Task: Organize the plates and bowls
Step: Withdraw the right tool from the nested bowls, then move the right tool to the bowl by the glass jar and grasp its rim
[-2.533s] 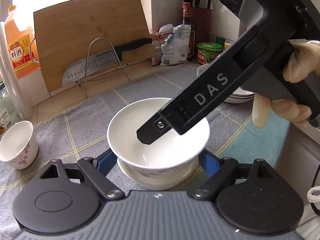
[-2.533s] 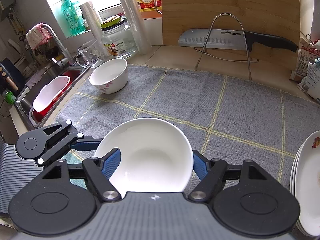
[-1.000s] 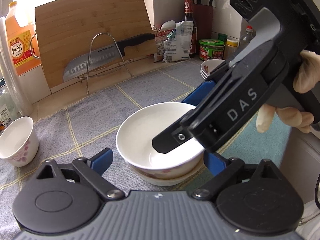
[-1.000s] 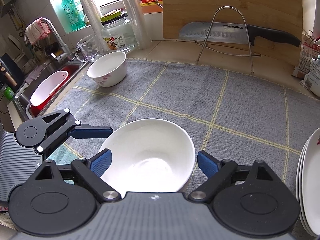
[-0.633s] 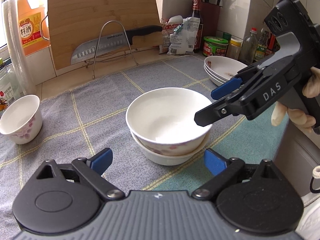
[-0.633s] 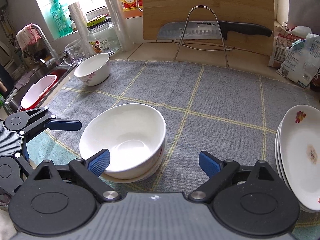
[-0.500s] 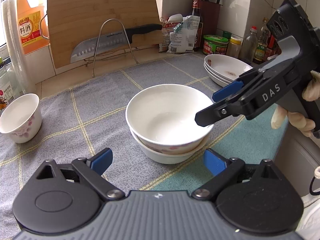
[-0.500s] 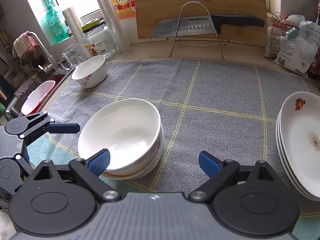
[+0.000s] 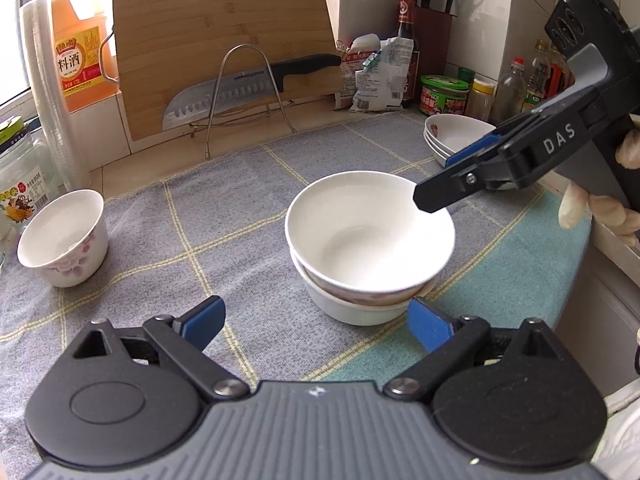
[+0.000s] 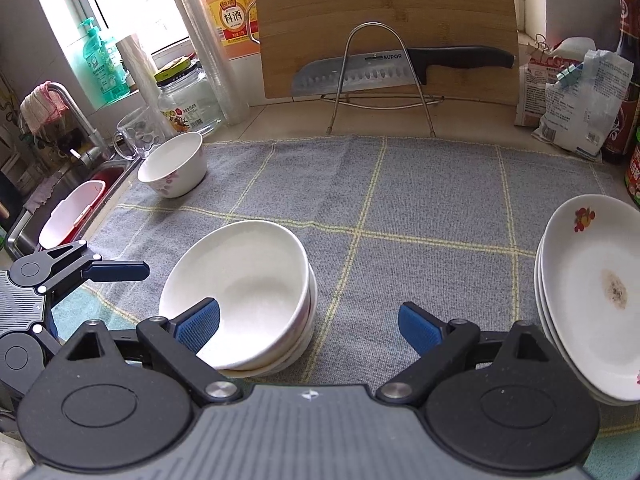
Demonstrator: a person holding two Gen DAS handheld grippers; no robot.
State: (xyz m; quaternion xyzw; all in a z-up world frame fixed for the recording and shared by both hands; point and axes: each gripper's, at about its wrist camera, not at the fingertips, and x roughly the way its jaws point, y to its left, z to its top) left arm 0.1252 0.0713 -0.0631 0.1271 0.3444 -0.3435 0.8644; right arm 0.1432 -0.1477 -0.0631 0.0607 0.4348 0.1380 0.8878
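The left tongs stand wide and empty. The right tongs are opening, nothing pressed between them, the white ceramic bowls stacked in two at their eleven o'clock on the grey checked worktop cloth. Stacking looks done; next is likely the small flowered white bowl, far at ten o'clock. Both point steeply downward.

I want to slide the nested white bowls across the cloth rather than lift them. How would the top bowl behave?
The top bowl sits tilted in the lower bowl, so a push may rock or shift it. Both look glazed, so probably slippery and apt to chip. The woven cloth would likely drag on the base; pushing low seems safer.
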